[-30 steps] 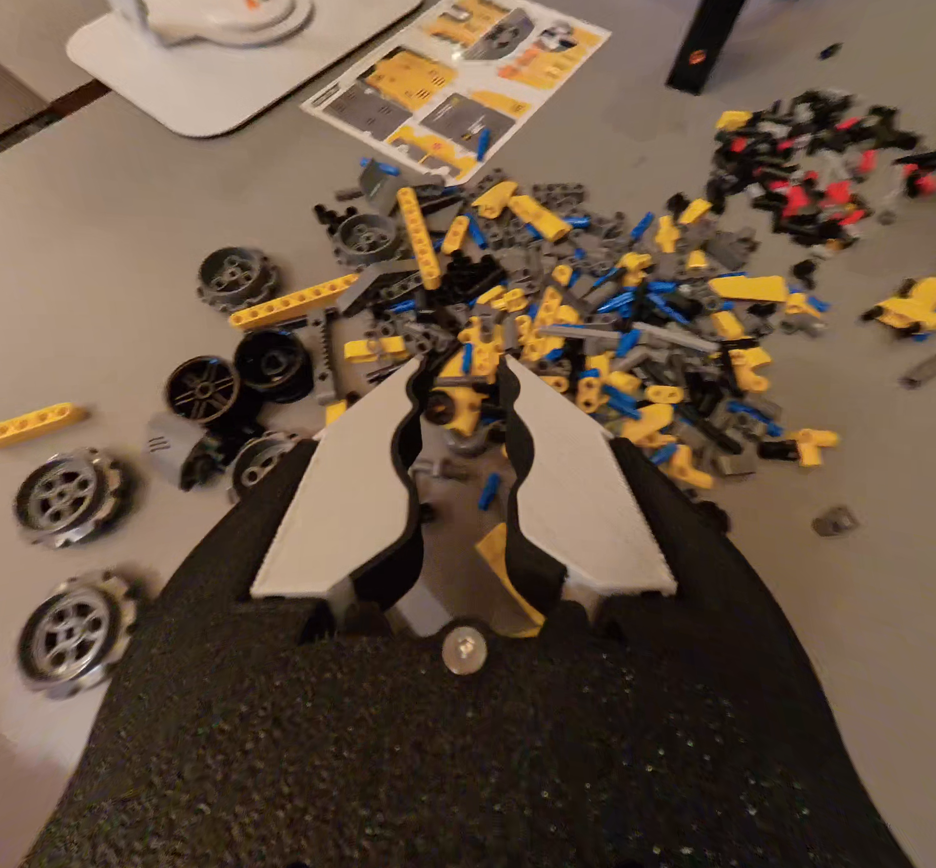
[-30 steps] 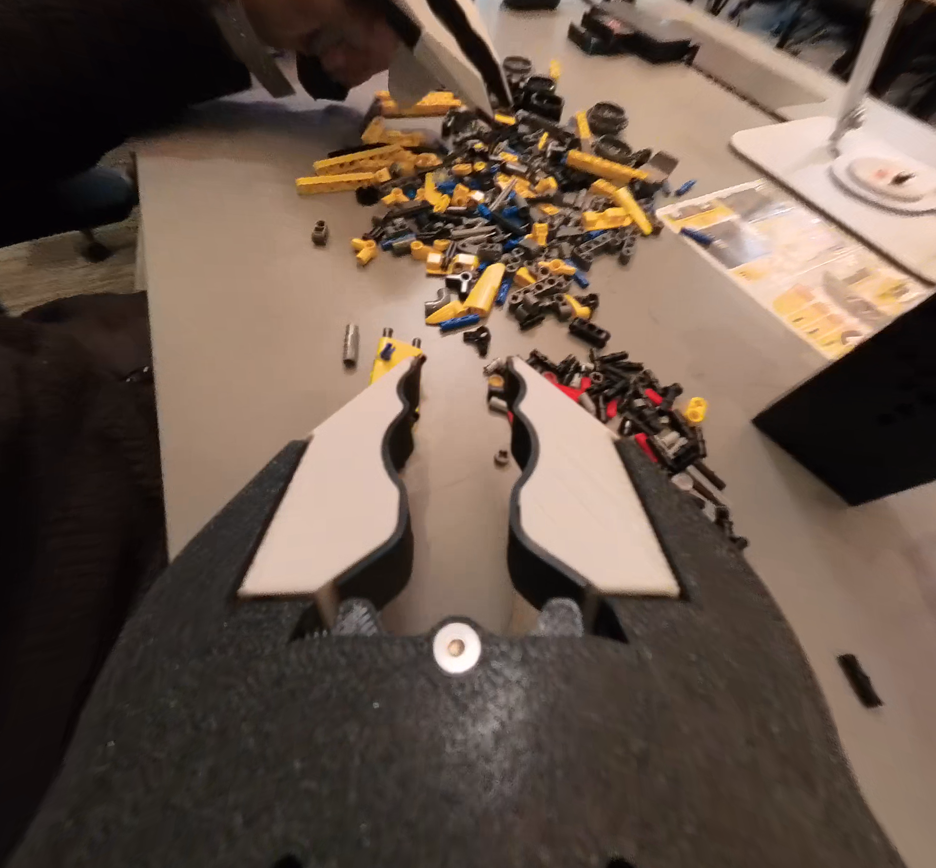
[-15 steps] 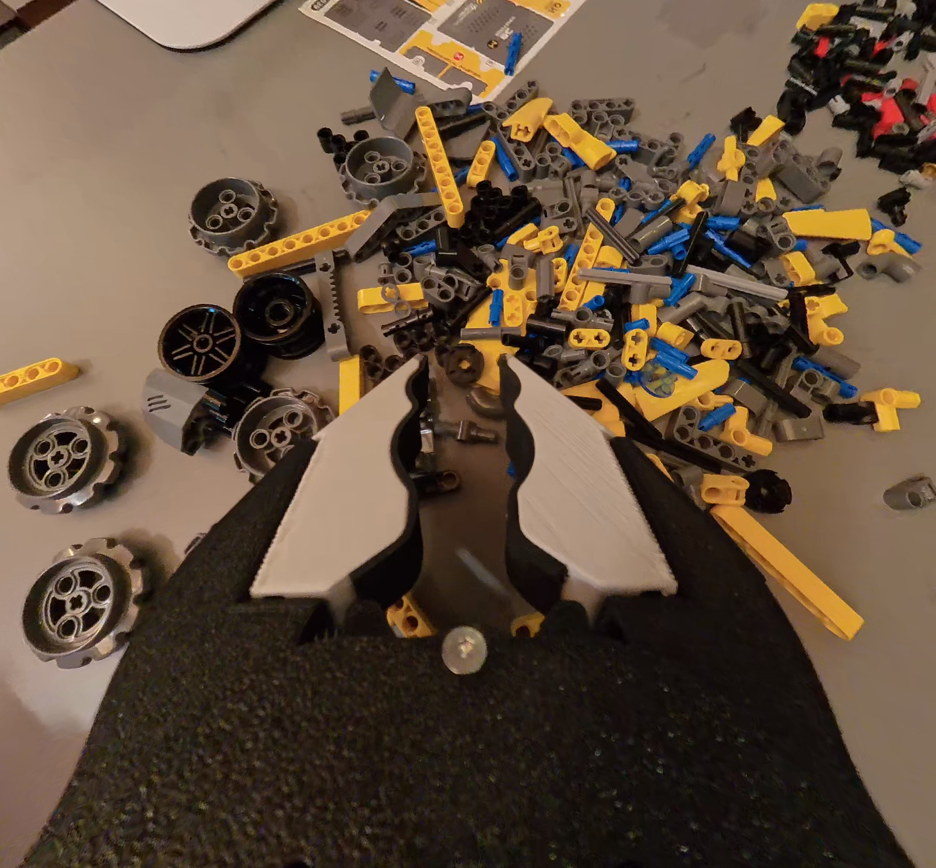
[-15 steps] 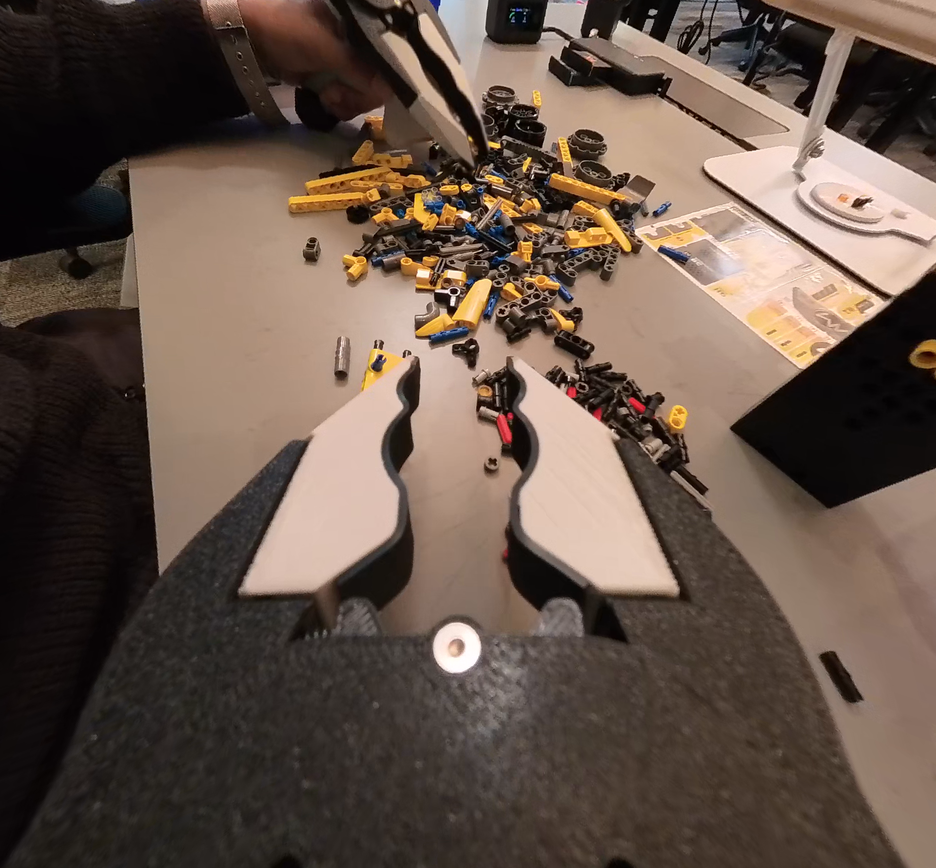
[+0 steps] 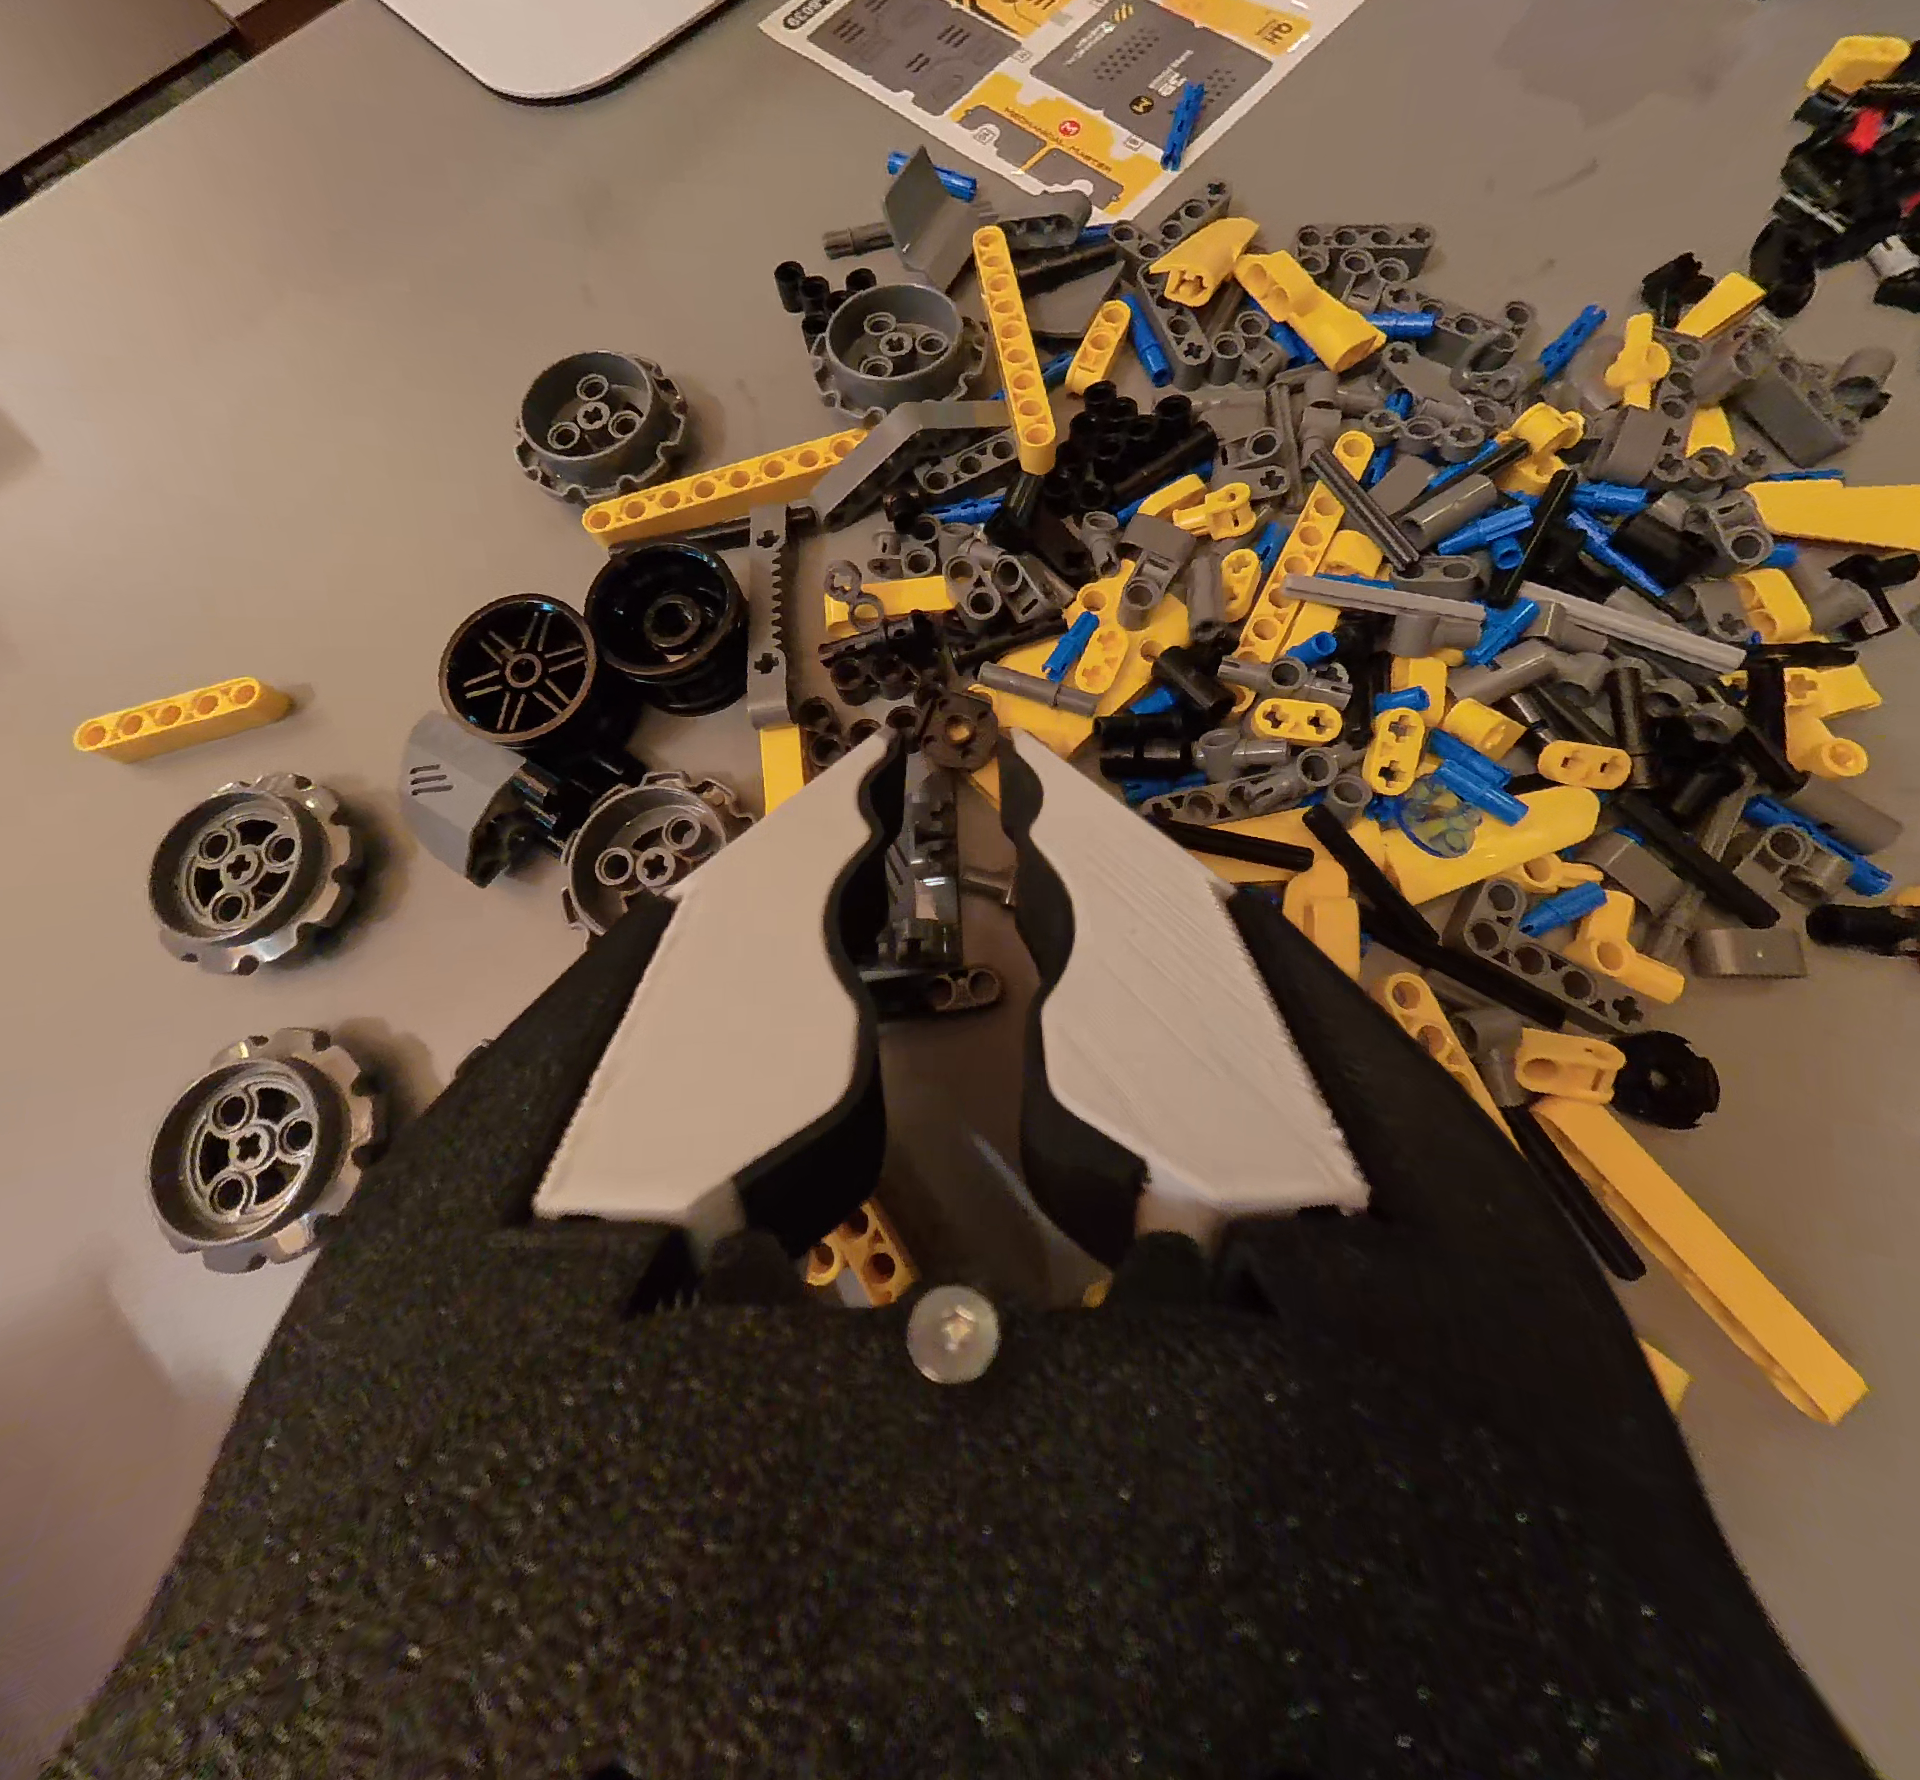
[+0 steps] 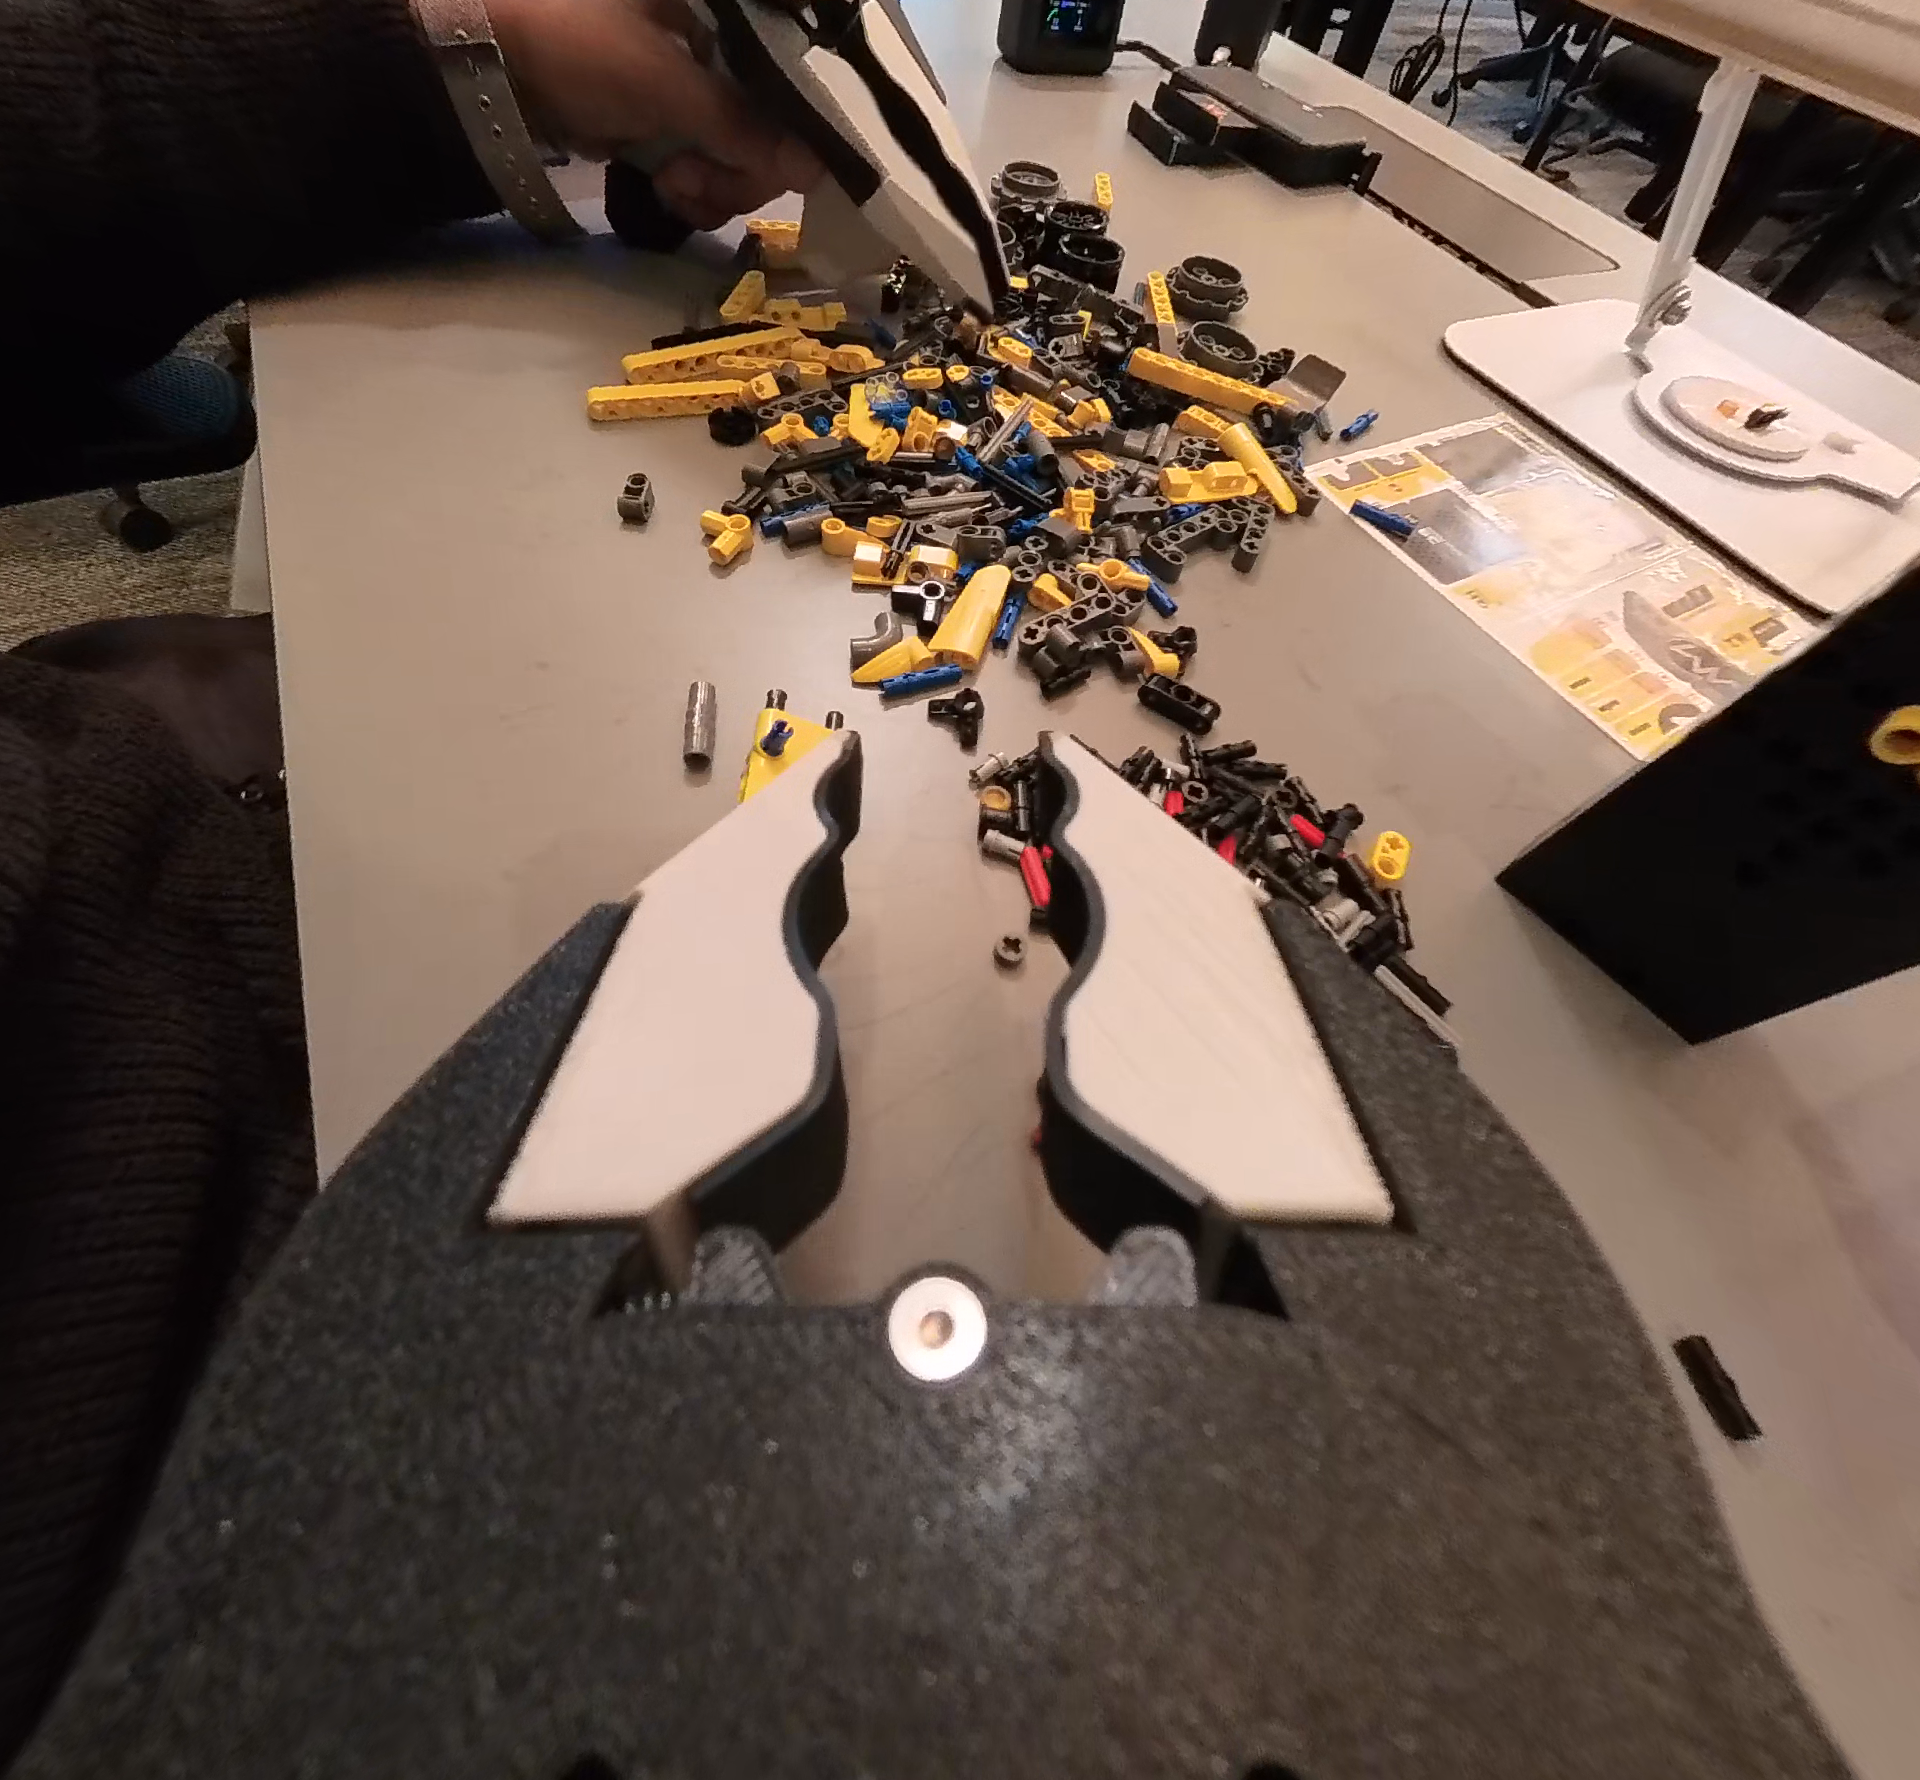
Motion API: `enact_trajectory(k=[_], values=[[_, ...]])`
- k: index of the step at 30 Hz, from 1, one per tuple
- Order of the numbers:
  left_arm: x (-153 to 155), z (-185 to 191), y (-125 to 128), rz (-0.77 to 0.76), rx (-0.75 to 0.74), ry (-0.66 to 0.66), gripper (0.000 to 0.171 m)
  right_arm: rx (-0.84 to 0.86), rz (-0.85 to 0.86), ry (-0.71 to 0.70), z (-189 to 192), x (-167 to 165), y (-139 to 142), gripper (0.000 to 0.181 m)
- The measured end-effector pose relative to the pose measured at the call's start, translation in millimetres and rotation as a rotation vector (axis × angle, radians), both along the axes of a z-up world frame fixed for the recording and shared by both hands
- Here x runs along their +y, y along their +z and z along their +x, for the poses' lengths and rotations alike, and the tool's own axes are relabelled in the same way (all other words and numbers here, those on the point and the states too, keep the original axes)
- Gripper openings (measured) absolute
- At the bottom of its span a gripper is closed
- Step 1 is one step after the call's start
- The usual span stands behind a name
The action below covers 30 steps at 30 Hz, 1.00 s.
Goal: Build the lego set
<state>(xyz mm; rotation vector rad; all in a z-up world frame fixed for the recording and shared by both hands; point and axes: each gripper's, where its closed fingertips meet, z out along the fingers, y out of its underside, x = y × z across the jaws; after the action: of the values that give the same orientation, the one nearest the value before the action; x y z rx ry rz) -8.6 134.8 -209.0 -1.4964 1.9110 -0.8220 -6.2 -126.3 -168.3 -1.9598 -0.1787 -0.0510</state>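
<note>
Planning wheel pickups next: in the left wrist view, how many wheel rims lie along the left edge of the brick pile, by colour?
Dark grey plastic toothed wheel rims: 3
Black plastic wheel rims: 2
Shiny silver spoked wheel rims: 2
Total: 7

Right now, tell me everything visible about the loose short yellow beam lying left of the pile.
The short yellow beam is a straight plastic bar with rounded ends and a row of round holes along its length. It lies flat on the grey table, slightly tilted, apart from the pile. Nothing touches it; the nearest things are a black spoked wheel and a silver wheel hub.
</note>
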Motion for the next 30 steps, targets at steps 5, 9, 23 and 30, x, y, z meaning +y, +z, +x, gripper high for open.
enact_trajectory(k=[5,9,23,30], values=[[-2.9,-1.3,5.0,0.008,-0.035,-0.017,0.013,0.005,-0.012,0.002,-0.1,0.6,-1.7,0.033],[-4.8,-2.2,6.1,-0.021,-0.036,-0.029,0.013,0.004,-0.009,0.000,0.2,0.4,-1.2,0.033],[16.9,0.5,10.0,-0.027,-0.061,0.108,0.014,-0.011,-0.014,-0.004,0.0,0.6,-2.0,0.034],[8.9,-0.5,18.1,0.001,-0.118,0.061,0.033,-0.031,-0.013,-0.005,-0.8,0.5,-2.3,0.034]])
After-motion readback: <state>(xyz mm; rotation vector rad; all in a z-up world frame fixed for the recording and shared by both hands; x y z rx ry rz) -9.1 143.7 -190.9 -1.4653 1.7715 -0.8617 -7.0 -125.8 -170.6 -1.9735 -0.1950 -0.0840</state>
